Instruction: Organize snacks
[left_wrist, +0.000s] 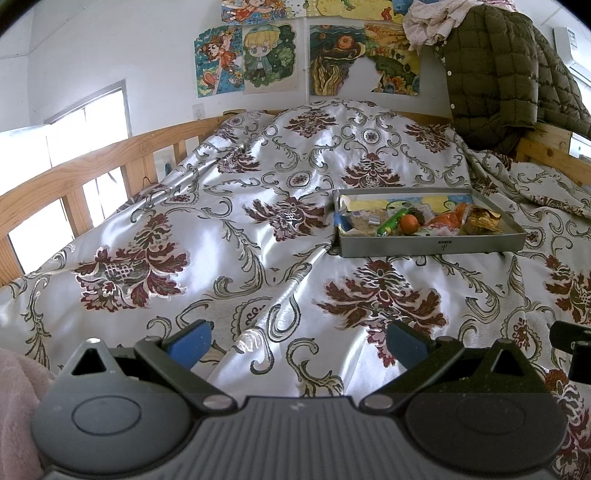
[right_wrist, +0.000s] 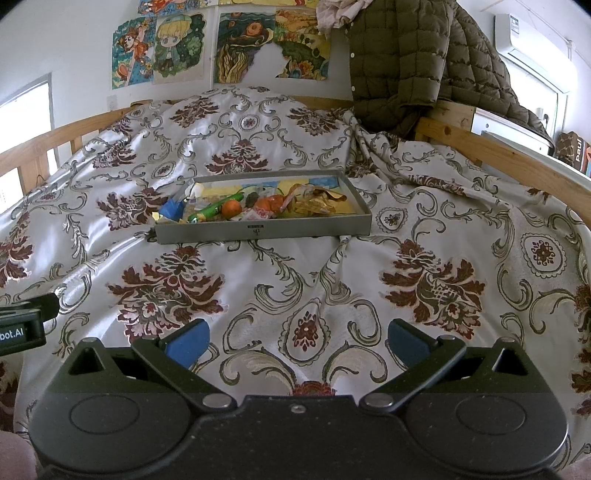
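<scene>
1. A grey tray (right_wrist: 258, 230) sits on the patterned bedspread (right_wrist: 295, 295), holding a jumble of snacks: an orange fruit (right_wrist: 231, 208), a green tube (right_wrist: 212, 210), and gold wrappers (right_wrist: 319, 203).
2. The left gripper (left_wrist: 299, 341) hangs well short of the tray's near wall, jaws spread wide and empty.
3. The right gripper (right_wrist: 297, 341) is likewise apart from the tray, jaws wide and empty.
4. Beyond the tray, a quilted olive jacket (right_wrist: 406, 66) drapes over the wooden bed rail (right_wrist: 498, 155), with cartoon posters (right_wrist: 177, 48) on the wall.
</scene>
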